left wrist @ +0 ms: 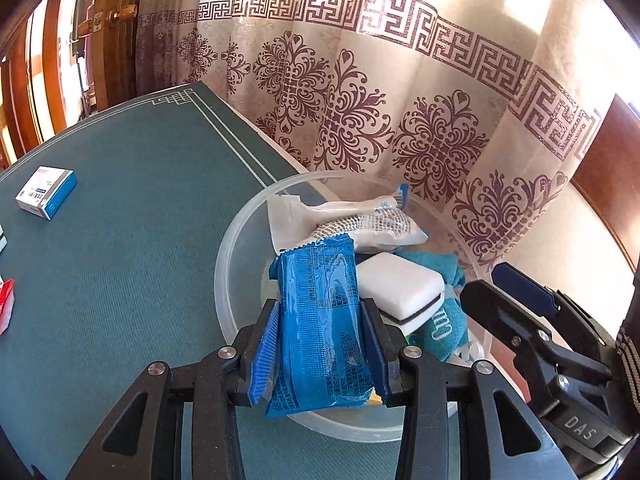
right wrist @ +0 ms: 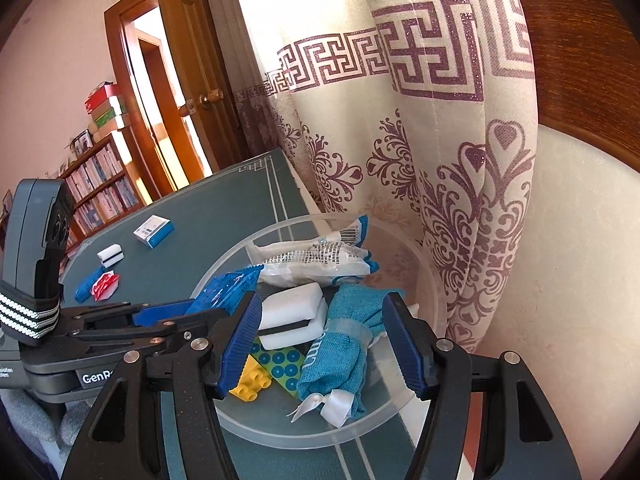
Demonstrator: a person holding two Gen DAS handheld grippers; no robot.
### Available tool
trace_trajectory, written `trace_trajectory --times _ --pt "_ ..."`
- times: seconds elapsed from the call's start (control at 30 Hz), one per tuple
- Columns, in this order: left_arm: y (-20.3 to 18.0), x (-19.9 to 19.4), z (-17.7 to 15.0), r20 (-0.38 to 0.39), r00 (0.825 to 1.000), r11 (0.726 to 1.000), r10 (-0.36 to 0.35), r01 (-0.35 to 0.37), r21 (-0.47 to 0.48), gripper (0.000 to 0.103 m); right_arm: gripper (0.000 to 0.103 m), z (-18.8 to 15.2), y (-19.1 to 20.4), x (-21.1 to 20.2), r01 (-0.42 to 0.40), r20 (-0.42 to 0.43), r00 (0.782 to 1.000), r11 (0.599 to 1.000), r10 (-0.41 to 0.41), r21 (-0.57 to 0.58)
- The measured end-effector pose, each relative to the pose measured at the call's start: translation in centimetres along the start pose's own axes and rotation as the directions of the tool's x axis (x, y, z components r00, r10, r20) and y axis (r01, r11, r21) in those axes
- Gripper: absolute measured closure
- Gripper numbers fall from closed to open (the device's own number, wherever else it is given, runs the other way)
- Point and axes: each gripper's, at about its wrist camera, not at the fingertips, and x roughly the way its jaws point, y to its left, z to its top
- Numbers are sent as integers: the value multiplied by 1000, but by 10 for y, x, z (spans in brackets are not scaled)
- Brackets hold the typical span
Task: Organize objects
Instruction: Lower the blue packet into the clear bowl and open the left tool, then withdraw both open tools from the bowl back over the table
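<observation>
The blue packet (left wrist: 320, 320) is pinched between the blue pads of the left gripper (left wrist: 322, 352), held upright over the near side of a clear plastic bowl (left wrist: 228, 264). Its top end leans toward the bowl's middle, and its bottom edge hangs just inside the near rim. In the right wrist view the same packet (right wrist: 230, 290) shows at the bowl's left side, caught in the left gripper's fingers.

The bowl sits on a green table (left wrist: 120, 240), close to the table's far edge, where a patterned curtain (left wrist: 400, 120) hangs right behind it. Inside lie a white sponge (left wrist: 400, 280) with a dark stripe, a rolled teal cloth (right wrist: 344, 344) with a white ribbon, white wrapped packs (right wrist: 316, 258) with blue ends, a yellow block (right wrist: 250, 384) and a sheet with blue dots (right wrist: 284, 364) — the contents crowd the floor of the bowl, leaving little bare room beyond a strip along the near rim.

The right gripper (right wrist: 322, 344) hovers over the bowl's near side with its jaws spread wide, nothing between them; the teal cloth lies below the gap.

The left stretch of the table is mostly open. A small white and blue box (left wrist: 46, 192) lies there, well apart from the bowl, and farther left a second white sponge (right wrist: 110, 255), a blue wrapper (right wrist: 86, 286) and a red packet (right wrist: 105, 283) sit near the table's edge.
</observation>
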Motion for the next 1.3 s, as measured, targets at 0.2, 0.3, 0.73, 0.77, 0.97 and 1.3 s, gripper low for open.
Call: trace_trajectory --times 0.2,0.3,0.73,0.77,0.97,1.3 --pt "19 -2 -1 34 999 998 39 -37 -53 30 39 -3 4 3 -5 -11 1000 1000 5 -10" --pt "26 -8 -3 49 997 996 53 -49 -74 27 39 -3 5 2 -4 -8 1000 1000 4 -12" --pt "10 -12 -15 94 985 989 143 -145 14 22 39 -3 4 3 -2 -1 1000 1000 2 -9" --pt "10 -10 -14 100 982 987 160 -162 13 21 39 -3 4 3 -1 0 1000 1000 1 -8" --pt "24 3 -8 85 967 971 239 -238 -21 21 39 -2 5 2 -4 0 1000 1000 4 -11" --pt "38 0 -14 56 973 972 226 -221 -75 21 39 -3 8 2 6 6 1000 1000 -6 -23"
